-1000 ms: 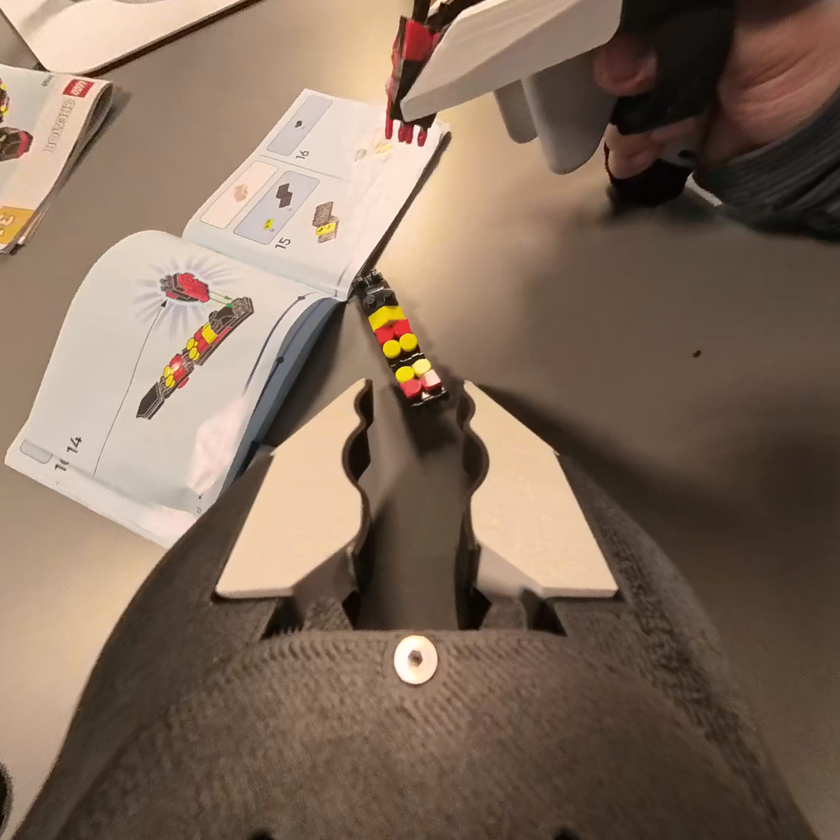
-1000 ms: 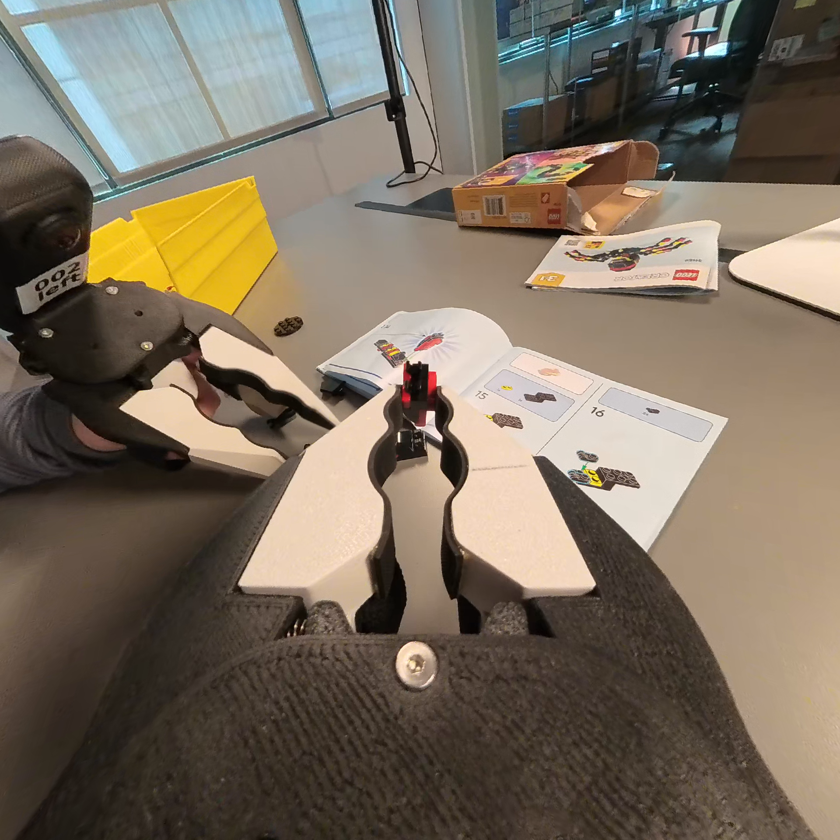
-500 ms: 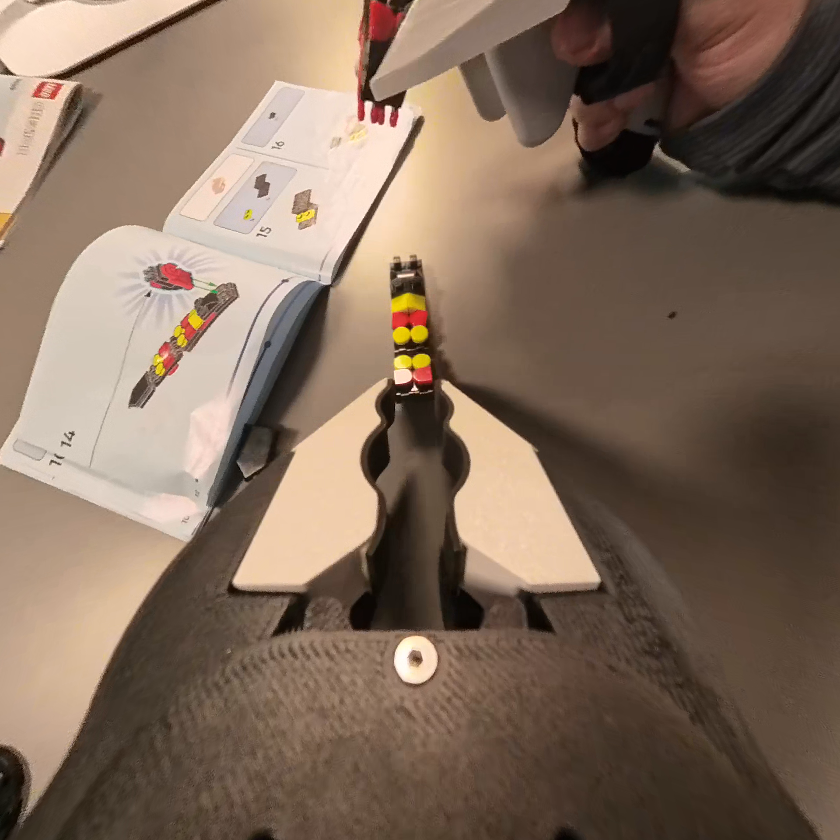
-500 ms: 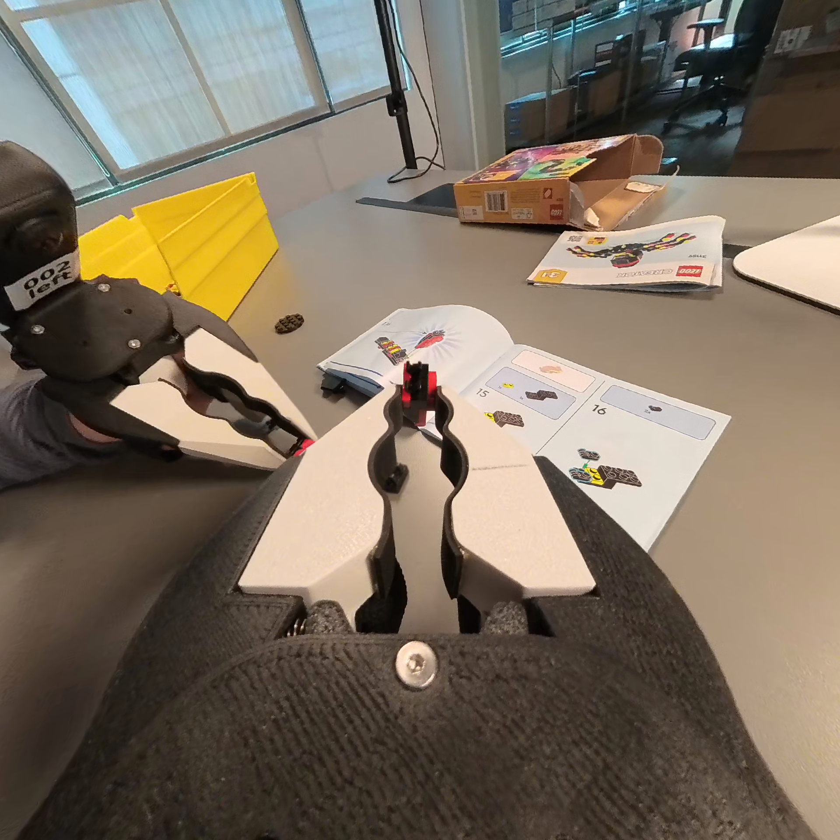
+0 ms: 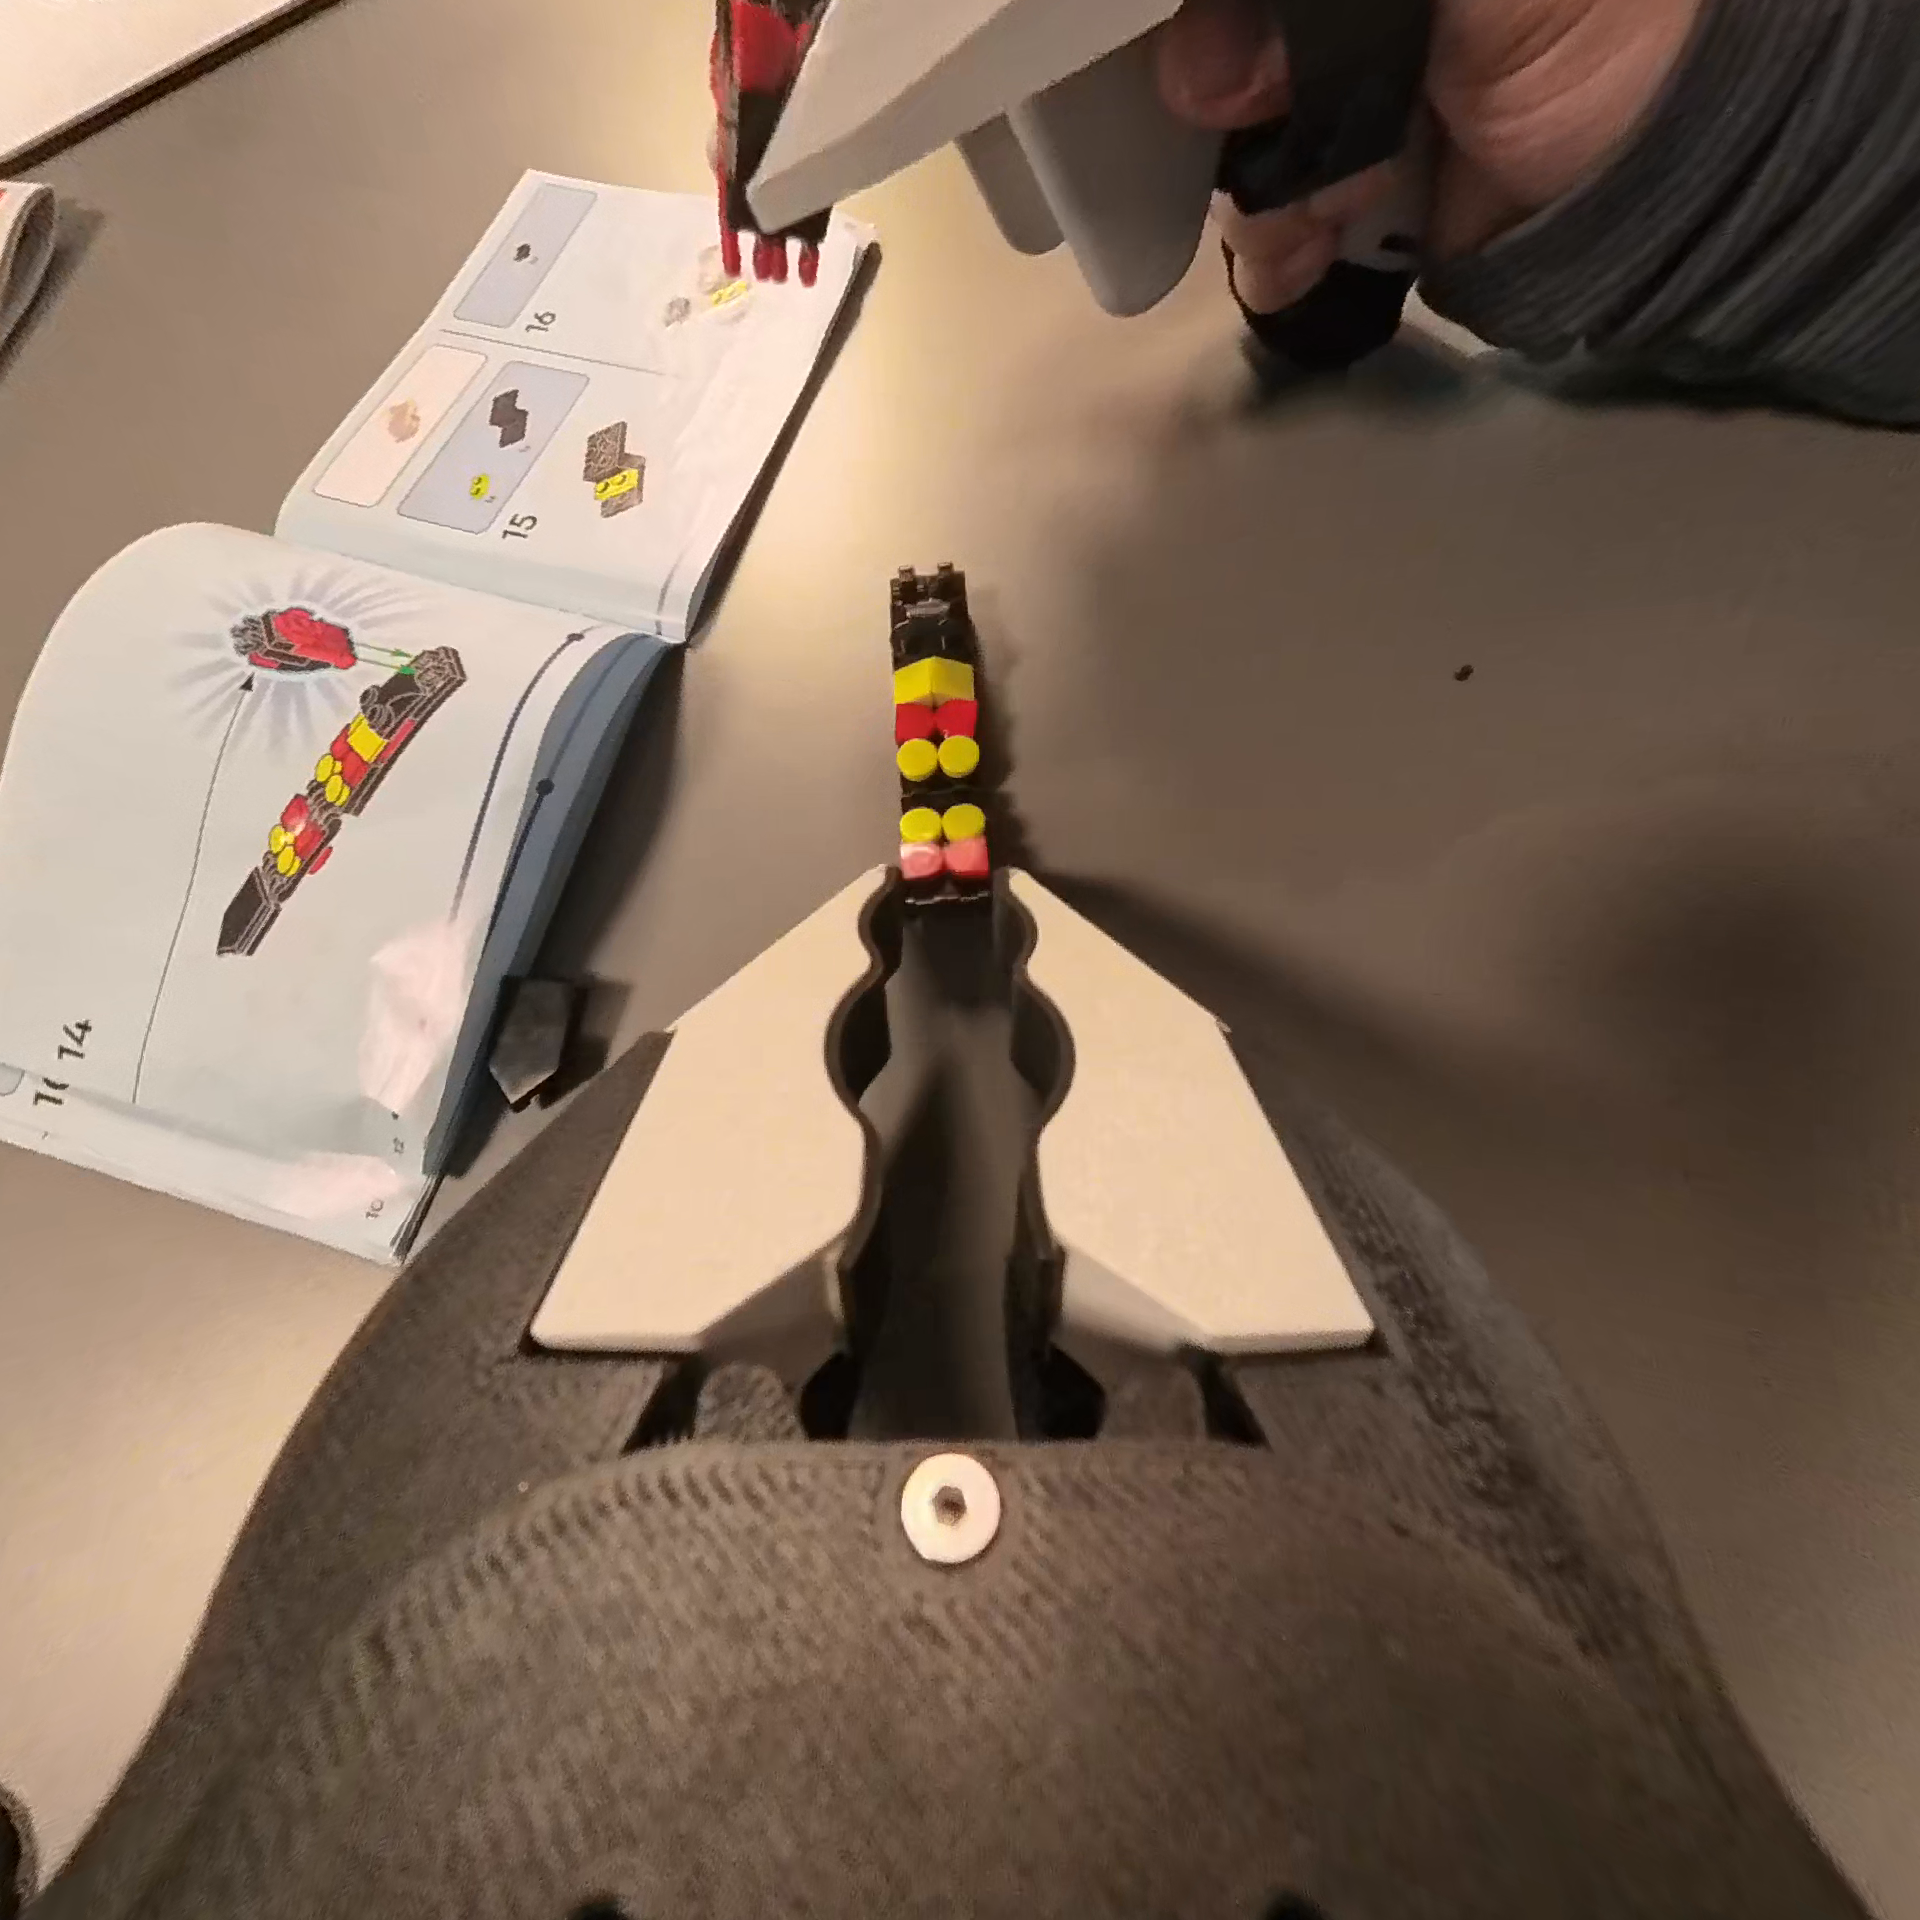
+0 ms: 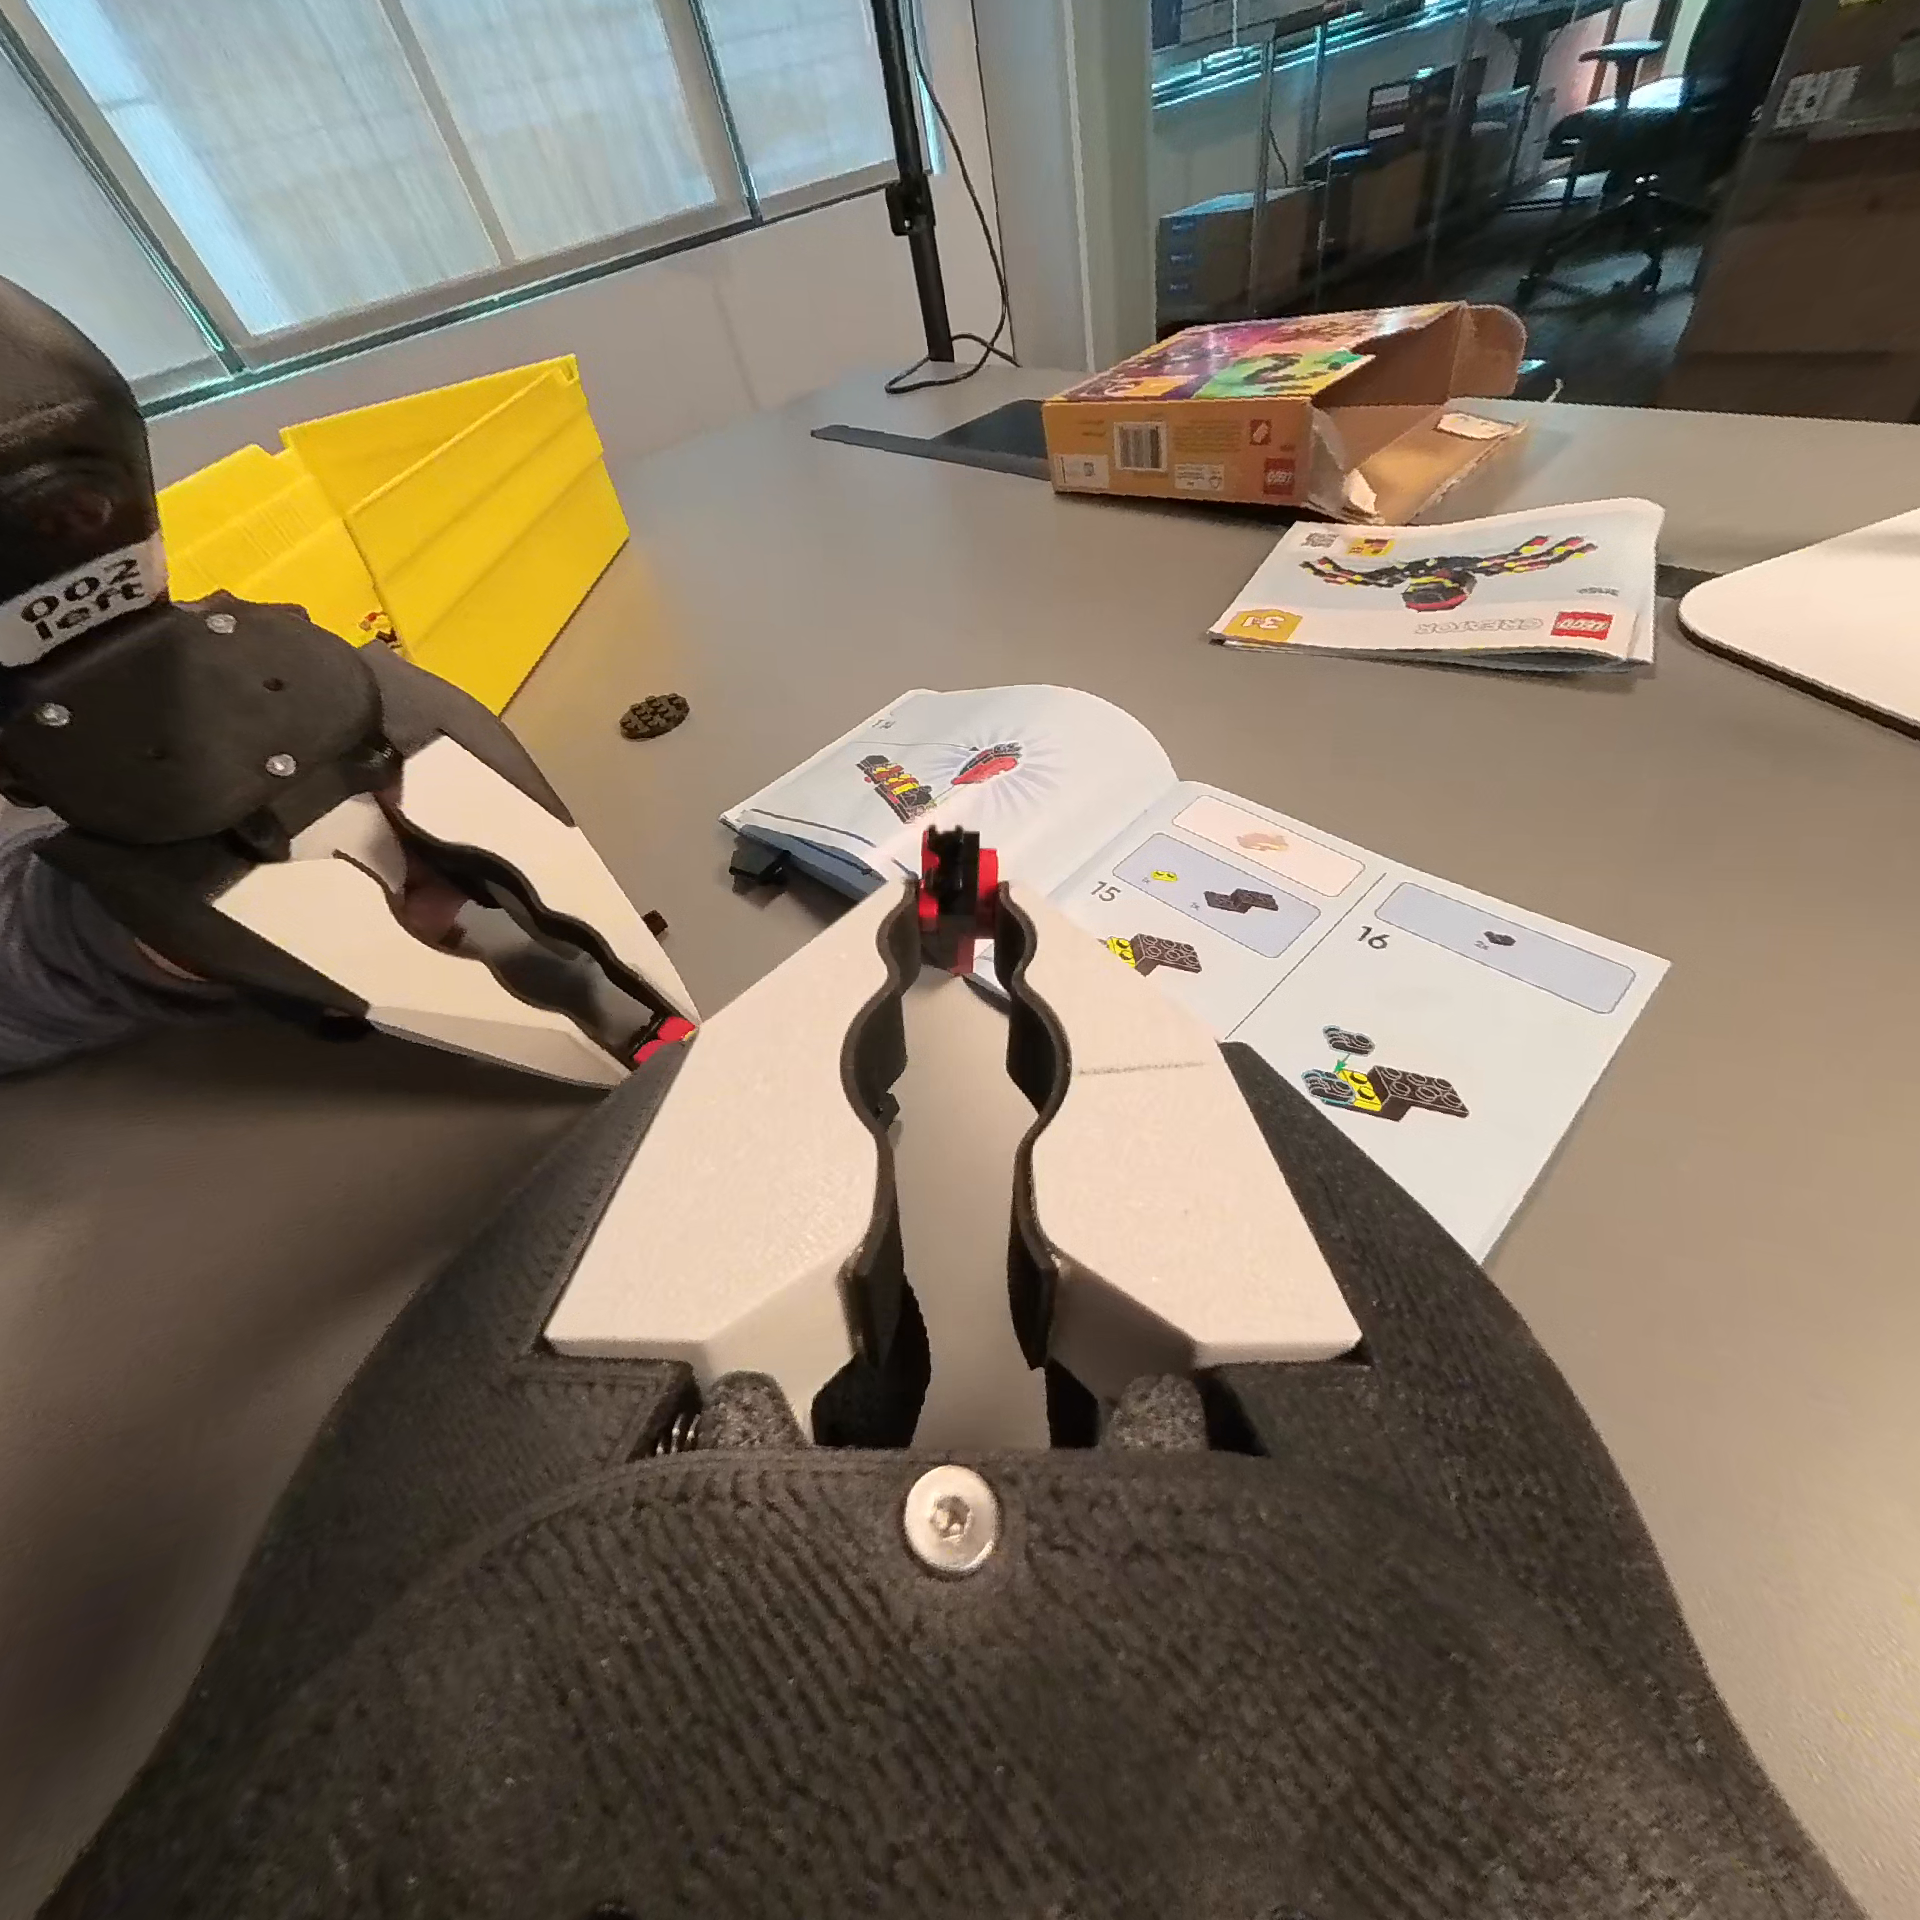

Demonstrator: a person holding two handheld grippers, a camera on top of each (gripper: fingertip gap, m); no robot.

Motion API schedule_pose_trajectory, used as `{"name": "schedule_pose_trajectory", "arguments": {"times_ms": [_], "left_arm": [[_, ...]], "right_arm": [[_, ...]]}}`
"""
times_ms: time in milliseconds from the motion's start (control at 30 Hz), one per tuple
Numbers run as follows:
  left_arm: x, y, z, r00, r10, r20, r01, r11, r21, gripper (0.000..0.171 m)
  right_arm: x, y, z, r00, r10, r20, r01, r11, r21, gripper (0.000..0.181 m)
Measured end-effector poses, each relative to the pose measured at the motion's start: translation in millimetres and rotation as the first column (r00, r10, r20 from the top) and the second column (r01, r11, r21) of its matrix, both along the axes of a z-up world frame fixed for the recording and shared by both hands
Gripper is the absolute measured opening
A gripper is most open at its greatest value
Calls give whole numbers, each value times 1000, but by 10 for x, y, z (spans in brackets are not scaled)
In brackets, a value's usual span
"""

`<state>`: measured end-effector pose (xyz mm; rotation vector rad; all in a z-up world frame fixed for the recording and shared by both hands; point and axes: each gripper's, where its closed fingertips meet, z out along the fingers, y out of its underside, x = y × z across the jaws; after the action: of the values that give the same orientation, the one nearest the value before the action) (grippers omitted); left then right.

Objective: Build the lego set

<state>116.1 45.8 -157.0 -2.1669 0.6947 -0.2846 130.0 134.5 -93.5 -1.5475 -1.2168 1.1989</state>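
Observation:
A long black lego strip point(image 5: 935, 748) with yellow and red studs lies on the grey table, pointing away from me. My left gripper point(image 5: 945, 891) is shut on its near end; this gripper also shows in the right wrist view point(image 6: 665, 1034), low on the table. My right gripper point(image 6: 956, 909) is shut on a small red and black lego piece point(image 6: 958, 878) and holds it above the open instruction booklet point(image 6: 1351, 987). In the left wrist view the right gripper point(image 5: 774, 192) hangs at the top with the red piece point(image 5: 758, 135) over the booklet point(image 5: 416, 644).
A small black piece point(image 5: 535, 1029) lies by the booklet's spine. A black round piece point(image 6: 655, 717), yellow bins point(image 6: 447, 499), an open cardboard box point(image 6: 1278, 416), a closed booklet point(image 6: 1455, 592) and a white board point(image 6: 1818, 623) sit farther off on the table.
My left gripper moved forward and closed from wide open onto the strip's near end; the strip turned into line with the fingers. The right gripper kept its red piece and shifted slightly.

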Motion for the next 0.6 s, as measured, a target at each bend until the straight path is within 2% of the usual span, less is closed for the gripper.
{"name": "schedule_pose_trajectory", "arguments": {"times_ms": [233,467,600], "left_arm": [[-1,1,-17,1000,0,-20,0,1000,1,22],[69,136,110,999,20,25,-22,997,73,50],[171,265,12,998,-35,-53,37,998,49,50]], "right_arm": [[0,0,-3,1000,1,2,-1,1000,-1,11],[-3,9,-52,999,-8,38,8,1000,-10,11],[-7,1,-114,998,-9,70,13,998,-66,11]]}}
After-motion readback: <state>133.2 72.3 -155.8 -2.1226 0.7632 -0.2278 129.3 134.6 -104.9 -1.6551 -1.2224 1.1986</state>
